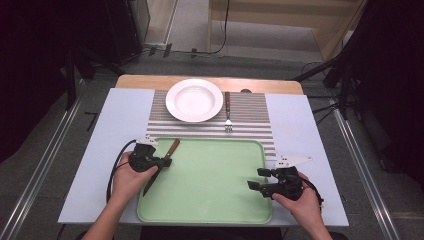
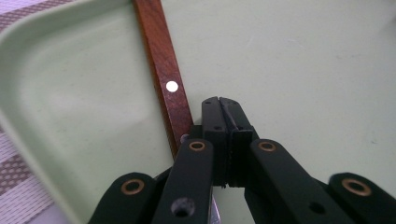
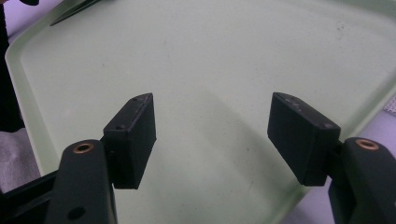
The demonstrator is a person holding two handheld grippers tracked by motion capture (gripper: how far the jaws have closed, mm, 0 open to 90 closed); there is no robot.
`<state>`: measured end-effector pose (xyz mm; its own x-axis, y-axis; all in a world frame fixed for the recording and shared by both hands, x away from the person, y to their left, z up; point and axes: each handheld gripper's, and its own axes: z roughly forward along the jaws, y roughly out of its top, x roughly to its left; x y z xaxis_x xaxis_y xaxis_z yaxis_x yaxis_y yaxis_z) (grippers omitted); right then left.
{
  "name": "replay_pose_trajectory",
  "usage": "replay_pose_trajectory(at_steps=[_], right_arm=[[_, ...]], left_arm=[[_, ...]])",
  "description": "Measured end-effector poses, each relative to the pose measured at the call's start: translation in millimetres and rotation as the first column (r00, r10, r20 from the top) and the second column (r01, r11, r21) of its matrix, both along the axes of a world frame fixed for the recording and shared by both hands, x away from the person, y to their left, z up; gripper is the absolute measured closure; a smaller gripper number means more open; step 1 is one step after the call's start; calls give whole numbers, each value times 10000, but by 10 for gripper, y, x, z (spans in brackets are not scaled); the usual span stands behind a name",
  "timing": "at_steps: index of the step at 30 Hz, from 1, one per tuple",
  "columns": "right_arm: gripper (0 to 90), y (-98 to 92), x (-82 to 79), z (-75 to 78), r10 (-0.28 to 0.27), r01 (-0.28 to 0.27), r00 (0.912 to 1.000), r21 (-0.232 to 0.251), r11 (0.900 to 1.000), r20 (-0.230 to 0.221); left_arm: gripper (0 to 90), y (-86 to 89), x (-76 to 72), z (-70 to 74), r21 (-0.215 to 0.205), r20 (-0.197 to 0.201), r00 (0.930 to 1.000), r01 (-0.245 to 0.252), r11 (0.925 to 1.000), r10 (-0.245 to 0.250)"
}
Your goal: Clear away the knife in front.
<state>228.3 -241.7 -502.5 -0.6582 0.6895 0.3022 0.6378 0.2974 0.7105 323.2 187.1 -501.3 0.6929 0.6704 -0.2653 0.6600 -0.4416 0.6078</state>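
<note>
The knife [image 1: 162, 163] lies at the left edge of the green tray [image 1: 210, 210], stiff and light. Left gripper [image 2: 225, 103] has its jaws closed, perhaps on the blade, just beside the wooden handle [image 2: 163, 70]; right gripper [image 3: 217, 135] is wide open, empty

Even overhead light fell on the green tray [image 1: 210, 195] — soft shadows beneath it, darkness around the worktop [image 1: 115, 130]; close views looked slightly soft — blurred near the edges.

White plate [image 1: 194, 100] and fork [image 1: 227, 111] rest on striped placemat [image 1: 250, 115].
</note>
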Motion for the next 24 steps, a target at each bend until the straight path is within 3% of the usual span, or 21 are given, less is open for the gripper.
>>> replay_pose_trajectory(at_steps=[15, 22, 24], right_arm=[[358, -6, -4, 1, 45, -44, 9999, -70, 10000, 110], [368, 2, -3, -4, 112, -111, 9998, -49, 9999, 145], [408, 8, -4, -7, 144, -144, 9997, -28, 9999, 174]], left_arm=[[894, 260, -45, 3, -79, -17, 9987, -518, 9986, 517], [895, 313, -110, 0, -54, 25, 9992, -390, 9992, 390], [895, 322, -109, -8, -157, 5, 9993, -383, 9991, 383]])
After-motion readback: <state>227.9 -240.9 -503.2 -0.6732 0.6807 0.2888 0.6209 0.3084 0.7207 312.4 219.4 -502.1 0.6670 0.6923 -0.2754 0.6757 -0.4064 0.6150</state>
